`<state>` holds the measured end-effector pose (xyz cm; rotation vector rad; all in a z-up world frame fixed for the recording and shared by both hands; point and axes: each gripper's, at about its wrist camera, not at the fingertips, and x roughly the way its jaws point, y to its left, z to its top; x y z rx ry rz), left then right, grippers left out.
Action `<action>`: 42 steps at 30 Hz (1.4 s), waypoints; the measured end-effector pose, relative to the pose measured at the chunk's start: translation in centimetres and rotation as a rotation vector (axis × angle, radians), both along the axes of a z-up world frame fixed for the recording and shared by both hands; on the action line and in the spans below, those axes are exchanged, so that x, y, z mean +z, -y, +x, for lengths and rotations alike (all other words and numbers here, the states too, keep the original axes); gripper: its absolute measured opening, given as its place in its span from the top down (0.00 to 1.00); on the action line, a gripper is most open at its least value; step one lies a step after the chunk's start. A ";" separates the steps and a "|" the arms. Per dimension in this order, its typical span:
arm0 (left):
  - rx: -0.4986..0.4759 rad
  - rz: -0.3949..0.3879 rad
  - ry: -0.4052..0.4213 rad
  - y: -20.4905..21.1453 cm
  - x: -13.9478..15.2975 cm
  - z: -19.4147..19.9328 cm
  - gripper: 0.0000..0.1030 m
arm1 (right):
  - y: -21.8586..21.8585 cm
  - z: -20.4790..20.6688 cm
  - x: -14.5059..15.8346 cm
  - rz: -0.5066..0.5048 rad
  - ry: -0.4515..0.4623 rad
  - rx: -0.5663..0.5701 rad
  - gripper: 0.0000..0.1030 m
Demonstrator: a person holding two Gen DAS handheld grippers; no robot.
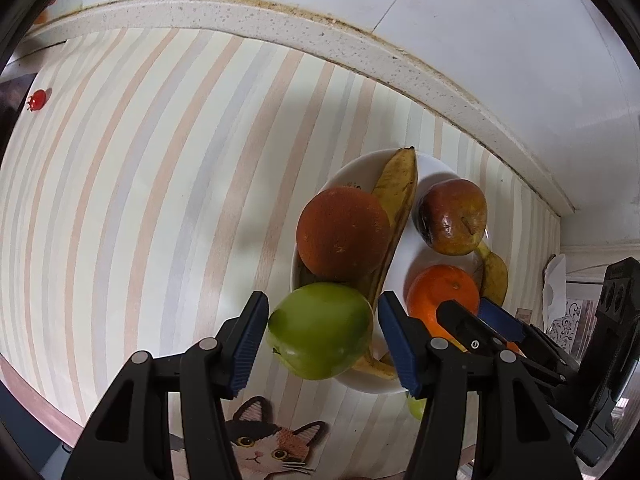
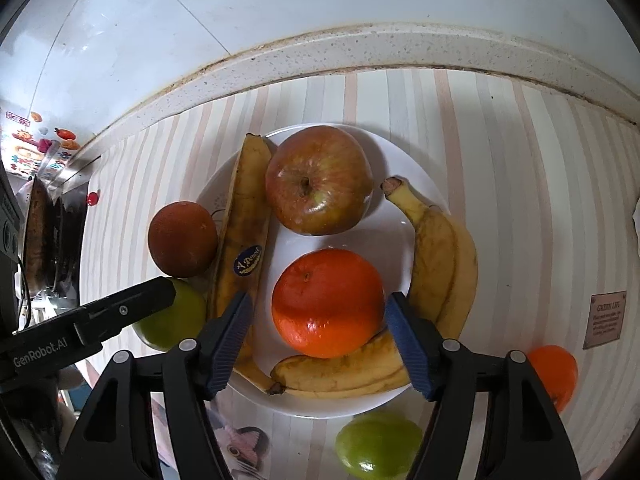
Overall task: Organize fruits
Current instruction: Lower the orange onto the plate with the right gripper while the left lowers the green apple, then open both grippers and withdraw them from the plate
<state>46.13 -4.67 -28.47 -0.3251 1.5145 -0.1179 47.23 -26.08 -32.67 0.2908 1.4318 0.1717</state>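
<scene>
A white plate (image 2: 400, 216) holds a red apple (image 2: 318, 178), a bright orange (image 2: 328, 302), a dark brown-orange fruit (image 2: 182, 238) and bananas (image 2: 444, 260). My right gripper (image 2: 320, 340) is open, its pads on either side of the bright orange without touching it. My left gripper (image 1: 322, 336) is open around a green apple (image 1: 320, 330) at the plate's (image 1: 404, 256) near-left rim; small gaps show at both pads. The right gripper (image 1: 480, 320) also shows in the left wrist view beside the orange (image 1: 440, 292).
A second green apple (image 2: 378, 446) and another orange (image 2: 556, 376) lie on the striped mat in front of the plate. A cherry tomato (image 1: 38, 100) lies far left. A stove with a pan (image 2: 40, 236) is at the left. The countertop's raised back edge (image 2: 360, 48) meets the tiled wall.
</scene>
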 end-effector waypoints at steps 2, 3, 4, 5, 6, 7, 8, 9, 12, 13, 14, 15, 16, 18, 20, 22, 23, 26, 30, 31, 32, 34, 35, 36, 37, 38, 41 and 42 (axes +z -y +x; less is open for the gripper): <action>-0.010 0.006 0.013 0.0 0.7 -0.2 0.47 | 0.1 -0.3 0.4 0.002 -0.003 0.000 0.27; -0.018 0.012 0.021 0.3 1.1 -0.2 0.47 | 0.2 -0.5 0.6 0.002 -0.002 -0.001 0.24; -0.028 0.021 0.033 0.5 1.7 -0.4 0.47 | 0.2 -0.7 0.9 -0.002 0.000 -0.002 0.21; -0.041 0.031 0.045 0.7 2.2 -0.5 0.46 | 0.3 -1.0 1.4 -0.011 0.004 -0.003 0.19; -0.056 0.045 0.057 1.0 2.7 -0.7 0.43 | 0.3 -1.1 1.7 -0.018 0.005 -0.002 0.16; -0.069 0.063 0.070 1.2 3.1 -0.9 0.39 | 0.4 -1.5 2.0 -0.022 0.004 -0.004 0.14; -0.082 0.083 0.086 1.5 3.7 -1.1 0.34 | 0.5 -1.8 2.4 -0.027 0.006 -0.008 0.13; -0.094 0.098 0.099 1.7 4.1 -1.3 0.28 | 0.7 -2.2 2.9 -0.045 0.011 -0.011 0.10; -0.131 0.169 0.135 2.3 5.0 -2.1 0.16 | 1.0 -3.3 4.1 -0.103 0.034 -0.011 0.09; -0.141 0.191 0.149 2.6 5.4 -2.5 0.16 | 1.1 -3.8 4.5 -0.124 0.040 -0.013 0.08; -0.149 0.196 0.158 2.7 5.6 -2.8 0.16 | 1.2 -4.3 5.0 -0.142 0.048 -0.017 0.08; -0.152 0.198 0.163 2.6 5.7 -3.0 0.14 | 1.3 -4.8 5.5 -0.146 0.057 -0.021 0.08; -0.157 0.200 0.170 2.7 5.8 -3.3 0.12 | 1.5 -5.3 6.0 -0.147 0.067 -0.025 0.08; -0.158 0.210 0.187 2.6 6.2 -4.1 0.08 | 1.7 -6.1 6.7 -0.155 0.079 -0.035 0.08; -0.160 0.212 0.195 2.6 6.4 -4.8 0.08 | 2.1 -7.2 7.8 -0.154 0.098 -0.047 0.08; -0.165 0.221 0.216 2.6 6.9 -5.7 0.08 | 2.4 -8.3 8.9 -0.154 0.117 -0.059 0.08; -0.169 0.228 0.225 2.7 7.2 -6.2 0.08 | 2.5 -8.7 9.3 -0.154 0.125 -0.062 0.08; -0.186 0.243 0.259 3.1 8.3 -7.7 0.08 | 2.7 -10.2 11.1 -0.168 0.162 -0.070 0.08; -0.206 0.251 0.298 3.7 10.0 -9.9 0.08 | 2.8 -12.3 13.5 -0.197 0.211 -0.060 0.08; -0.212 0.251 0.308 3.8 10.5 -10.5 0.08 | 2.8 -12.6 13.8 -0.196 0.217 -0.059 0.08; -0.221 0.245 0.316 4.0 10.9 -11.1 0.08 | 2.7 -13.2 14.5 -0.197 0.229 -0.056 0.08; -0.231 0.236 0.327 4.2 11.6 -12.0 0.08 | 2.6 -14.2 15.6 -0.209 0.251 -0.052 0.08; -0.239 0.234 0.333 4.4 12.1 -12.5 0.08 | 2.6 -14.8 16.2 -0.213 0.266 -0.051 0.08; -0.243 0.233 0.341 4.5 12.5 -13.0 0.08 | 2.6 -15.2 16.7 -0.213 0.277 -0.052 0.08; -0.243 0.231 0.349 4.6 13.0 -13.4 0.08 | 2.6 -15.8 17.4 -0.213 0.287 -0.053 0.08; -0.243 0.229 0.356 4.7 13.4 -13.9 0.08 | 2.6 -16.2 17.9 -0.209 0.296 -0.054 0.08; -0.241 0.222 0.375 4.8 14.6 -15.0 0.08 | 2.7 -17.4 19.2 -0.192 0.315 -0.063 0.08; -0.238 0.219 0.380 4.9 14.9 -15.3 0.08 | 2.8 -17.7 19.4 -0.183 0.317 -0.066 0.08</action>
